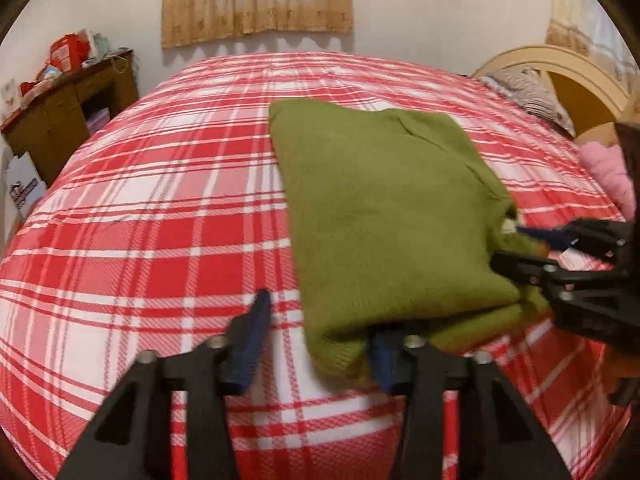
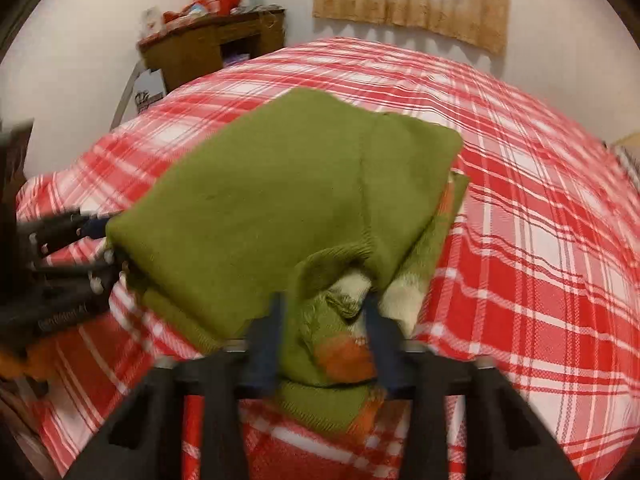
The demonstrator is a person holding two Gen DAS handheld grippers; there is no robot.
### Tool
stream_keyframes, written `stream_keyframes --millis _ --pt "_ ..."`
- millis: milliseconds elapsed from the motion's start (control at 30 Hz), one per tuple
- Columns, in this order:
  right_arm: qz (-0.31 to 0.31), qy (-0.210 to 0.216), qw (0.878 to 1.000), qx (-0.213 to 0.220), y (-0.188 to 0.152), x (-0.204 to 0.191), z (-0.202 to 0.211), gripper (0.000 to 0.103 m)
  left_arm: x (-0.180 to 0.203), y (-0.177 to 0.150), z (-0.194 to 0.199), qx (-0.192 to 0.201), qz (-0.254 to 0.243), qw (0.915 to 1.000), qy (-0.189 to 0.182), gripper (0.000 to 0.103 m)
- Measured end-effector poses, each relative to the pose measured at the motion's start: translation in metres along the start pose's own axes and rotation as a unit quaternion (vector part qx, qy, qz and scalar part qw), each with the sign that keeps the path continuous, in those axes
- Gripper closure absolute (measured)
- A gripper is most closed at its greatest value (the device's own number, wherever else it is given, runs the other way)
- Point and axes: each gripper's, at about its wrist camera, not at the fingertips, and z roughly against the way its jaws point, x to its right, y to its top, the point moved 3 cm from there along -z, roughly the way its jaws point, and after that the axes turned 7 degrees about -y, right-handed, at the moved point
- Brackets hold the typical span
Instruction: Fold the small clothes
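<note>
Here the folded olive-green knitted sweater (image 1: 384,208) lies on the red-and-white plaid bedspread (image 1: 160,240); the left gripper (image 1: 320,344) is spread wide at its near edge, and the right gripper (image 2: 324,340) grasps its bunched end.

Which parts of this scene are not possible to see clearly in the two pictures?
- Left wrist view: one finger of the left gripper is hidden under the hem of the green sweater.
- Right wrist view: whether the right gripper truly pinches the sweater is unclear; bunched cloth covers the gap.
- Both views: the items on the wooden desk are too small and blurred to identify.
</note>
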Motion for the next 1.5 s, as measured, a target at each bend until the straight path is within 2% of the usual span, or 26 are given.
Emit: stream_keyframes --millis 33,133,233,267,367,433,567,633,700,800,1033,1200,1300,1333,1433,1500 --pt "-0.015 0.013 1.0 0.006 -0.003 0.0 0.005 0.088 0.003 -0.002 0.002 0.005 -0.011 0.9999 -0.002 0.077" --pt "-0.081 0.034 0.996 0.033 -0.011 0.012 0.024 0.092 0.005 -0.004 0.01 0.026 -0.016 0.9995 -0.004 0.079" --pt "-0.189 0.081 0.977 0.064 -0.028 0.036 0.042 0.1 -0.008 0.0 0.011 0.027 0.019 0.999 -0.031 0.081" --pt "-0.23 0.082 0.967 0.068 -0.041 0.047 0.044 0.101 -0.011 0.0 0.011 0.027 0.021 0.9989 -0.031 0.081" --pt "-0.302 0.096 0.947 0.048 -0.069 0.061 0.029 0.101 -0.014 -0.005 0.006 0.016 0.02 0.9992 -0.029 0.081" --pt "-0.313 0.097 0.943 0.058 -0.077 0.061 0.026 0.101 -0.009 -0.009 0.007 0.013 0.002 0.9999 -0.011 0.078" --pt "-0.264 0.051 0.962 0.052 -0.063 0.046 0.037 0.1 -0.001 -0.014 0.018 0.012 -0.033 0.9992 0.02 0.071" --pt "-0.24 0.02 0.969 0.057 -0.055 0.039 0.048 0.1 -0.006 -0.016 0.025 0.013 -0.035 0.9989 0.029 0.056" --pt "-0.222 -0.007 0.972 0.081 -0.049 0.036 0.065 0.1 -0.012 -0.017 0.032 0.017 -0.037 0.9983 0.041 0.051" --pt "-0.212 -0.014 0.97 0.115 -0.035 0.028 0.083 0.1 -0.016 -0.016 0.038 0.018 -0.042 0.9976 0.053 0.051" --pt "-0.149 -0.013 0.982 0.119 0.002 -0.005 0.071 0.1 -0.017 -0.004 0.063 0.048 -0.069 0.991 0.104 0.051" --pt "-0.125 -0.02 0.988 0.09 0.008 -0.013 0.037 0.1 -0.026 0.013 0.057 0.055 -0.061 0.9902 0.113 0.051" --pt "-0.119 -0.047 0.991 0.037 -0.007 -0.006 0.009 0.1 -0.021 0.026 0.048 0.065 -0.065 0.9888 0.118 0.051" --pt "-0.126 -0.042 0.991 0.025 -0.015 -0.002 0.003 0.1 -0.018 0.031 0.044 0.068 -0.065 0.9885 0.119 0.053" --pt "-0.175 0.006 0.984 0.037 -0.026 0.015 0.006 0.101 -0.012 0.046 0.025 0.068 -0.052 0.9911 0.102 0.054" --pt "-0.201 0.027 0.978 0.039 -0.031 0.021 0.005 0.102 -0.01 0.051 0.011 0.061 -0.041 0.9927 0.096 0.061"
